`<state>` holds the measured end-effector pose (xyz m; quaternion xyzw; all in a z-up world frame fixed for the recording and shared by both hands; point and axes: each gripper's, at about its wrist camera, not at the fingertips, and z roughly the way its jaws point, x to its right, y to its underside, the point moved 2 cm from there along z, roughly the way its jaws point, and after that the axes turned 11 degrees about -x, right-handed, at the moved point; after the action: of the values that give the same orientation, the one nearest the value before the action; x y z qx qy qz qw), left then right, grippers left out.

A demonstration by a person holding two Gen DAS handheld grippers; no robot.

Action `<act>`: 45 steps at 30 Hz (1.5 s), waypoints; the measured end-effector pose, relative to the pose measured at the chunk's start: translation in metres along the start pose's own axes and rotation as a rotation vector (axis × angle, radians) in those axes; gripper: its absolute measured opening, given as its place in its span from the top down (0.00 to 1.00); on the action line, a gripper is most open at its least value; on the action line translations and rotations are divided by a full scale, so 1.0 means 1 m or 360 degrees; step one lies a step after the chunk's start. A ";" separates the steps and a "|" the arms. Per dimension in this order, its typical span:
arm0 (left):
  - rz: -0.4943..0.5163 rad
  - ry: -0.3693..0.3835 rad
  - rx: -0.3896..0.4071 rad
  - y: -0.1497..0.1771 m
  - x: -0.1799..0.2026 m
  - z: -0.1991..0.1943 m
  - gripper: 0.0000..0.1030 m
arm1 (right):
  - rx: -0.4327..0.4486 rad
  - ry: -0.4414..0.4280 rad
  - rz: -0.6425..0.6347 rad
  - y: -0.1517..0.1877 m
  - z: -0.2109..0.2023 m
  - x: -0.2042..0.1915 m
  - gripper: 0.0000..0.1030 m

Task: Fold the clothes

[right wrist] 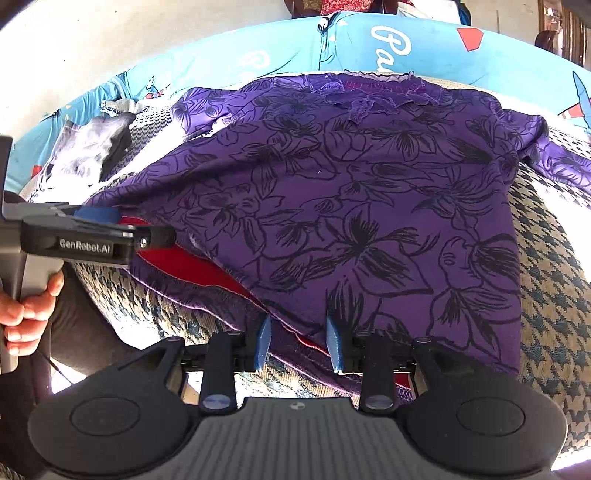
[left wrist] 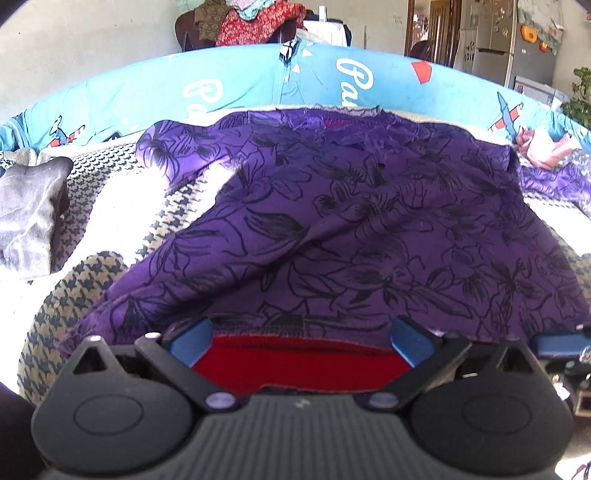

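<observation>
A purple garment (left wrist: 369, 221) (right wrist: 369, 206) printed with black flowers lies spread on a houndstooth cover (left wrist: 88, 284) (right wrist: 554, 266). Its red lining (left wrist: 303, 365) (right wrist: 177, 262) shows at the near hem. My left gripper (left wrist: 301, 328) is at that hem, its blue fingers (left wrist: 192, 341) wide apart, with hem and lining lying between them. In the right wrist view a hand (right wrist: 26, 306) holds the left gripper (right wrist: 99, 221) at the garment's near left corner. My right gripper (right wrist: 298, 343) stands partly open at the near hem, a fold of cloth between its fingers (right wrist: 263, 343). The right gripper's blue finger (left wrist: 554, 343) shows at the left wrist view's right edge.
A crumpled grey garment (left wrist: 29, 214) (right wrist: 92, 151) lies on the cover to the left. A teal printed cushion (left wrist: 258, 85) (right wrist: 369, 44) runs along the back. A pink cloth (left wrist: 543, 147) sits at the far right. Clothes are piled on a chair (left wrist: 251, 22) behind.
</observation>
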<state>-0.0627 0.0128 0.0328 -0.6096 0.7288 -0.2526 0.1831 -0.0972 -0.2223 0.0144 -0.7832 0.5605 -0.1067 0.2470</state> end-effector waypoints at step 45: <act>-0.0130 -0.0006 -0.0158 0.007 -0.015 0.014 0.00 | 0.0256 0.0200 -0.0450 -0.009 0.004 -0.050 0.96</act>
<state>-0.0574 0.0260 0.0168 -0.6475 0.7146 -0.2223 0.1437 -0.1054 -0.1722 0.0217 -0.8238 0.4486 -0.2338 0.2558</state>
